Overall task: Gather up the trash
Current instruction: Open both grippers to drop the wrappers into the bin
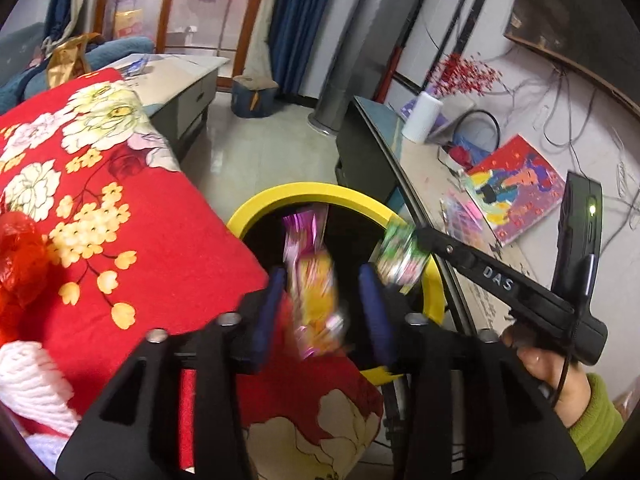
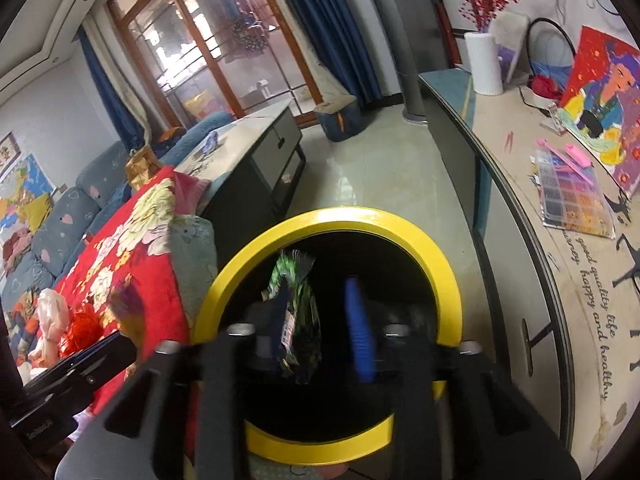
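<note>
A black bin with a yellow rim (image 1: 280,196) (image 2: 332,216) stands on the floor below both grippers. My left gripper (image 1: 324,308) is open above the bin's near left edge. A blurred pink-and-yellow wrapper (image 1: 316,288) hangs loose between its blue pads (image 1: 272,304), with a gap on each side. My right gripper (image 2: 320,320) is open over the bin's mouth. A green wrapper (image 2: 296,320) (image 1: 400,256) lies against its left finger, and the right blue pad (image 2: 360,332) stands clear of it. Each gripper shows in the other's view: the right gripper (image 1: 416,240) and the left gripper (image 2: 124,340).
A red floral blanket (image 1: 120,208) lies left of the bin, with a red plastic bag (image 1: 20,252) on it. A long cabinet (image 2: 520,184) with a painting (image 1: 516,188) and a white vase (image 2: 482,64) runs along the right. A hand in a green sleeve (image 1: 592,412) holds the right gripper.
</note>
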The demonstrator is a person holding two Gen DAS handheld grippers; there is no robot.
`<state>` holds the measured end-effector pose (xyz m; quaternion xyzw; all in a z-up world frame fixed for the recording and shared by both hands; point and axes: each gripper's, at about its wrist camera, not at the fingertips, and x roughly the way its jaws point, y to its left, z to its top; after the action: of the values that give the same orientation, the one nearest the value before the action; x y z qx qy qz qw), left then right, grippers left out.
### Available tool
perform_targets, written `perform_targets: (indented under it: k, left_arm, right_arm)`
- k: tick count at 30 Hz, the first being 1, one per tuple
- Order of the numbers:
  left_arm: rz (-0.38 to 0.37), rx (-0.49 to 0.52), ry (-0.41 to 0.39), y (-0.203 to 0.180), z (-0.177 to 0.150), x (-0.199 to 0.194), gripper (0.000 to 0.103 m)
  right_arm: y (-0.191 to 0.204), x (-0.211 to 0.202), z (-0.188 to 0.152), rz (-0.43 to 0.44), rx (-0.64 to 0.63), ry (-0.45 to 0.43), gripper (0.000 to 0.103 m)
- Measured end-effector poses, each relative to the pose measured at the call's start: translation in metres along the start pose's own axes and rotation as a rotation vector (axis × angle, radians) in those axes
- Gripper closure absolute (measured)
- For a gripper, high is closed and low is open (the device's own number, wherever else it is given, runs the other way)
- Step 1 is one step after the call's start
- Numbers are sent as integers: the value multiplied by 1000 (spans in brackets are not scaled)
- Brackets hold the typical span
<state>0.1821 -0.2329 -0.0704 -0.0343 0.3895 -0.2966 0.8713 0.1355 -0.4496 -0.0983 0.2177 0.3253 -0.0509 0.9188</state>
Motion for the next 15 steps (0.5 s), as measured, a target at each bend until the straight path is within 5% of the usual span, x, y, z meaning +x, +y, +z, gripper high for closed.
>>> perform_targets:
  k: [6, 15]
  left_arm:
    - [23, -34, -67, 8, 1, -21, 23]
    - [88, -28, -158, 13, 1, -60, 13]
  right_arm:
    - [-2, -2, -2, -22, 2, -14, 59]
    - [19, -21, 2, 10, -31, -71, 48]
